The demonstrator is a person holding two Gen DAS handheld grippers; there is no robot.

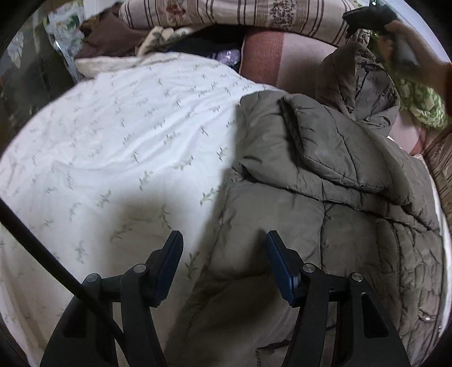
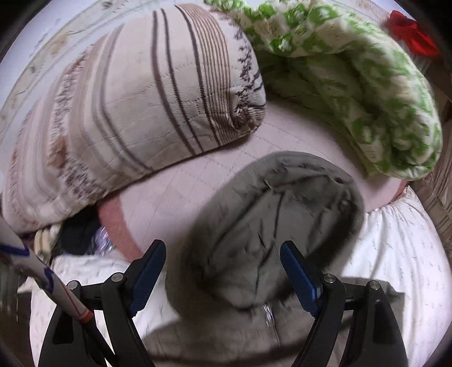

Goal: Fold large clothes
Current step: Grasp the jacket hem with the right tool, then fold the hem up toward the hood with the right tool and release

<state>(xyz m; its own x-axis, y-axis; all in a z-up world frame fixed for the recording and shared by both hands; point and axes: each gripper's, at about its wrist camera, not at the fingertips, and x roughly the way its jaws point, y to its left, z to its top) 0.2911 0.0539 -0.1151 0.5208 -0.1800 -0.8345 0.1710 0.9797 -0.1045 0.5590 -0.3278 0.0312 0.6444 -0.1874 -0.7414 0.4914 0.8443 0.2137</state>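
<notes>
Blue-padded fingers of the left gripper (image 1: 224,264) stand wide apart and grasp nothing, poised above the near edge of a grey-brown quilted coat (image 1: 333,197) that lies rumpled ahead and to the right of them, on a white bedspread (image 1: 113,135) with a small leaf print. Only the left wrist view shows the right gripper (image 1: 370,15), far ahead at the upper right in the person's hand, just above a raised fold of the coat; whether it touches the fold cannot be told. From the right wrist view, that gripper's fingers (image 2: 299,271) are likewise spread and released, with the coat's rounded hood between and just beyond them. Beyond the hood this view alone shows a striped quilted pillow (image 2: 135,107) ahead to the left and a green-and-white patterned blanket (image 2: 367,84) ahead to the right.
</notes>
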